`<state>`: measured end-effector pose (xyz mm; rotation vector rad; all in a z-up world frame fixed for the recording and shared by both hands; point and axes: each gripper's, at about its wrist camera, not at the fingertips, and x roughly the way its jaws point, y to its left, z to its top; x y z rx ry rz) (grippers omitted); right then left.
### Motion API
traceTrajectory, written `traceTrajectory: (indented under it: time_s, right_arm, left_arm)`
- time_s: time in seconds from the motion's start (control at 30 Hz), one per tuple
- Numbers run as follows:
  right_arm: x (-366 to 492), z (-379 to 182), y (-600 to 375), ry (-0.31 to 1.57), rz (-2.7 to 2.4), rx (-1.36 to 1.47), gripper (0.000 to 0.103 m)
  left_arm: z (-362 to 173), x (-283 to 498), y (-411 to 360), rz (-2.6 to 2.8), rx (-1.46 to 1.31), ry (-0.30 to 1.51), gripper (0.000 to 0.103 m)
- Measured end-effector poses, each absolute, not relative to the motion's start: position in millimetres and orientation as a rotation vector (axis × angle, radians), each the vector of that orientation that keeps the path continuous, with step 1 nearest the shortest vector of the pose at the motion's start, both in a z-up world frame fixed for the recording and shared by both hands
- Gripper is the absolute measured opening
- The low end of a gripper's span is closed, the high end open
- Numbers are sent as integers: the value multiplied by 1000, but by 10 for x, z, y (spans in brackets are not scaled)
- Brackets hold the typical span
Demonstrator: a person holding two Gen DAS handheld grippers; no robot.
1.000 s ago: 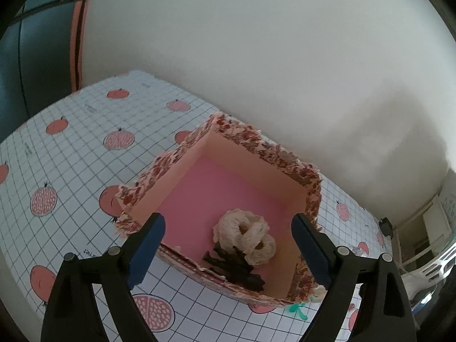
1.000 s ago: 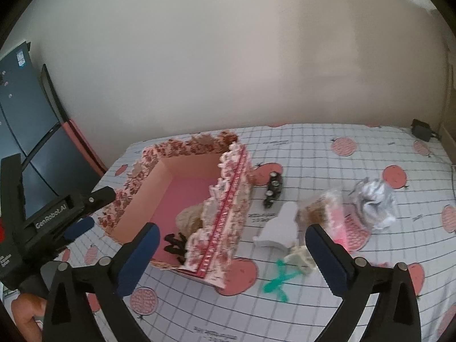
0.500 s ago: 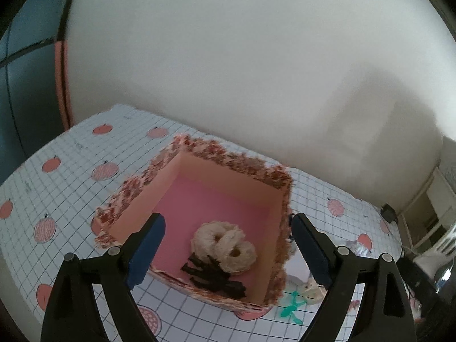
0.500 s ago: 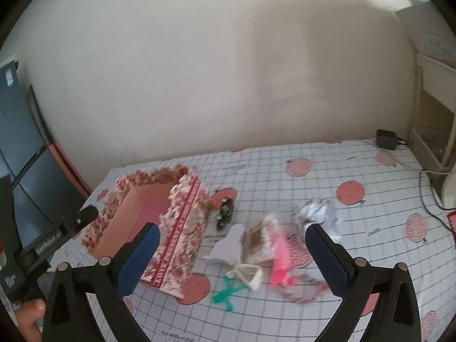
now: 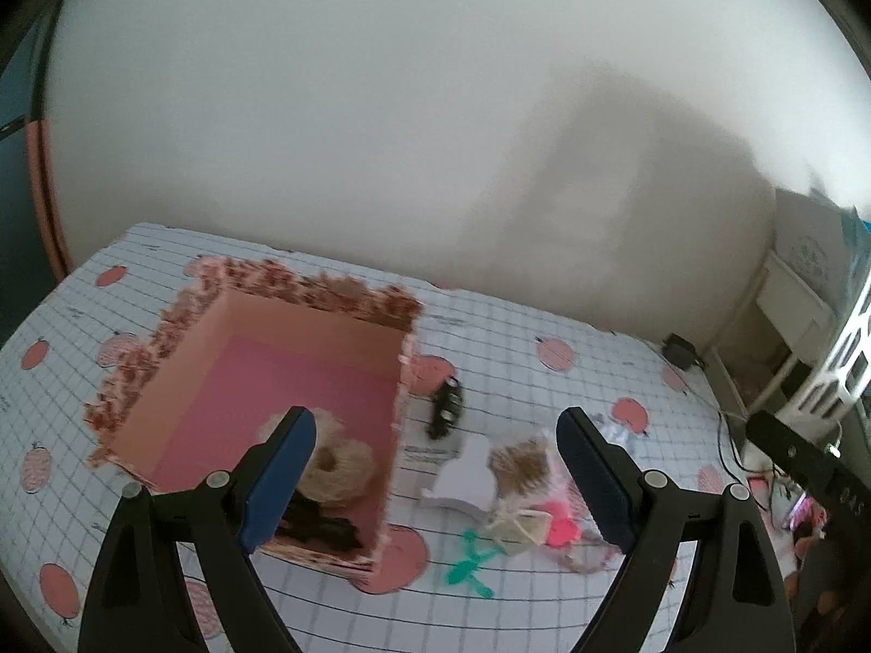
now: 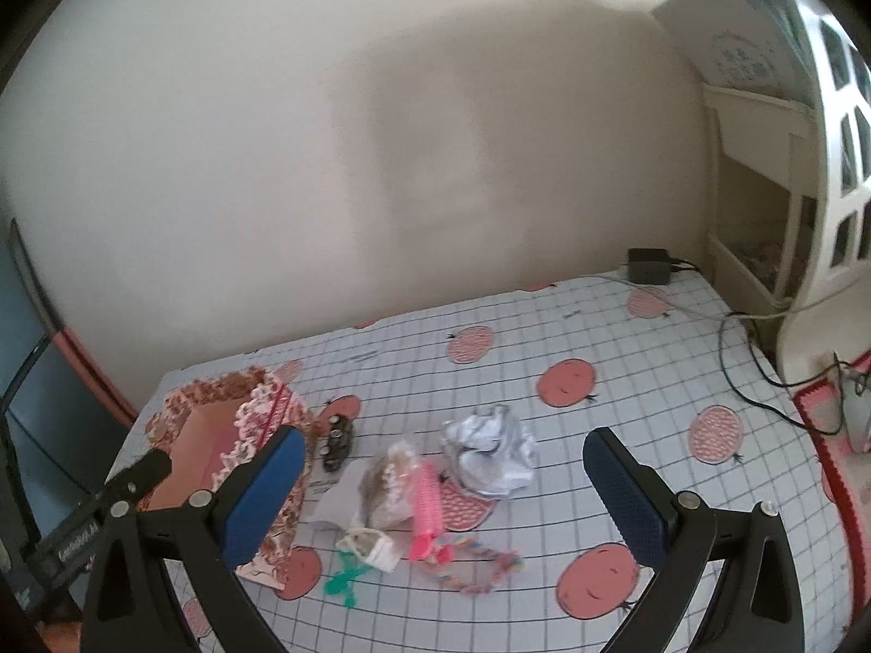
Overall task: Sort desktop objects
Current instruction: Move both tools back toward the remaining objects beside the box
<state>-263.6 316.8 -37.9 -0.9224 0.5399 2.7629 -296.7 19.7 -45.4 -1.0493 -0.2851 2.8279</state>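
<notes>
Where clutter lies, one box (image 5: 305,321), two wide-apart tongs (image 5: 435,476) (image 6: 443,495).

Matt paper-lined box (image 5: 305,348), floral-print outside w/ scalloped trim. Inside it: rough, fibrous woven rings (image 5: 337,462). Just right of box: crinkly clear plastic bag (image 6: 389,484), glossy pink plastic clip (image 6: 424,506), shiny crumpled foil (image 6: 490,451), braided cord (image 6: 479,566). Smooth printed tablecloth (image 6: 599,408).

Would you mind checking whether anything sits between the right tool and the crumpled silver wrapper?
Nothing visible does: the right tool hangs open above the table, and the crumpled silver wrapper lies uncovered ahead, between its fingers.
</notes>
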Motion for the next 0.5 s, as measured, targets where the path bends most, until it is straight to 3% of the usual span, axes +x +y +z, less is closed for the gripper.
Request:
traceTrajectory:
  time_s: [0.3,0.5]
  right_arm:
    - [-2700,-667,3383,587,2630,-1101,103]
    - [-2755,-957,3397,543,2520,-1278,103]
  left_arm:
    - [-693,-3018,696,2703,-1196,-176,91]
    - [-977,-3132,767,2616,-1365,-220,91]
